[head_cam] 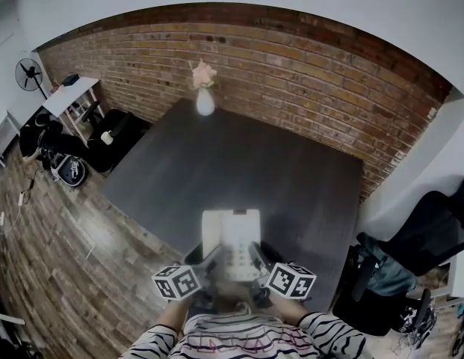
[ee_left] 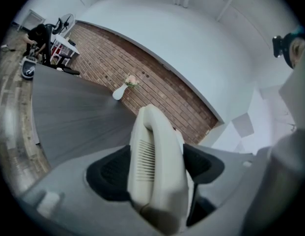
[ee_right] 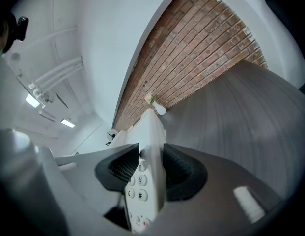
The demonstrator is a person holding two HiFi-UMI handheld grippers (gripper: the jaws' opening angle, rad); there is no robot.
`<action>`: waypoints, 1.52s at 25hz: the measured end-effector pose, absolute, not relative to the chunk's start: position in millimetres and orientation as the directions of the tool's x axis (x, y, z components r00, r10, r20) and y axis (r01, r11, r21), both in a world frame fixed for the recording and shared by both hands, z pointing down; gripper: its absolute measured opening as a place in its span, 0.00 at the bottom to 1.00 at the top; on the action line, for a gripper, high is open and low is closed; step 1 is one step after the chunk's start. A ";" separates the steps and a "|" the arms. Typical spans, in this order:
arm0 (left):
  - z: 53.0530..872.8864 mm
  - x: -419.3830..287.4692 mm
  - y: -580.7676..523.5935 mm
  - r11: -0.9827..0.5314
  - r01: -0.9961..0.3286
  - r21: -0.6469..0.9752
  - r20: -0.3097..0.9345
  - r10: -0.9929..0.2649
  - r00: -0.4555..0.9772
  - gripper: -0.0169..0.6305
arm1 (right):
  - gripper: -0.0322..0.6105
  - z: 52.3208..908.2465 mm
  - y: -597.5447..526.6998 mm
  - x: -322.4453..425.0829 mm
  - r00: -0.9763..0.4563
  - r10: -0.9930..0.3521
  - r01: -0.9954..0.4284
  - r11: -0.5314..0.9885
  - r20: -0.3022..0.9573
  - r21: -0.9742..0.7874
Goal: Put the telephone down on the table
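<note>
L gripper [ee_left: 157, 168] jaws clamp phone [head_cam: 232, 234] at handset [ee_left: 153, 141] side, R gripper [ee_right: 151, 171] jaws at keypad [ee_right: 137, 187] edge; it's held over worktop [head_cam: 217, 163] near edge. Prob. light, stiff, slick plastic; handset loose, keep level.

Table [head_cam: 239, 163]: the dark top is free across its middle and both sides, open to approach from the near edge. Obstacles: a vase [head_cam: 205, 102] at the far edge with a brick wall [head_cam: 314, 73] just behind it, and a chair [head_cam: 432, 234] off the right side.
</note>
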State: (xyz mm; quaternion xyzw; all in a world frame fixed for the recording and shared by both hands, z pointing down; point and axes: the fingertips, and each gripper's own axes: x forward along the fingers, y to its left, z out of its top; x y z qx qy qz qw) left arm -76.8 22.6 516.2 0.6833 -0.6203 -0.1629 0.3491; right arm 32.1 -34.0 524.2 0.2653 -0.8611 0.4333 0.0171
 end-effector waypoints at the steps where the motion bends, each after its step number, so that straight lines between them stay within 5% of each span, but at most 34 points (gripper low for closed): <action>1: 517.5 -83.4 17.0 0.004 -0.729 0.685 0.208 -0.959 0.190 0.54 | 0.27 524.6 -38.3 26.2 -0.854 -0.451 -0.477 0.479 0.260 -0.737; 21: 512.6 -252.1 -90.4 -0.256 -0.685 0.682 0.225 -0.817 0.531 0.54 | 0.27 521.2 -99.8 -129.2 -0.632 -0.730 -0.601 0.251 0.260 -0.759; 38: 545.4 -248.3 -195.3 -0.298 -0.629 0.718 0.233 -0.748 0.621 0.54 | 0.27 548.9 -191.3 -124.5 -0.550 -0.781 -0.638 0.163 0.297 -0.752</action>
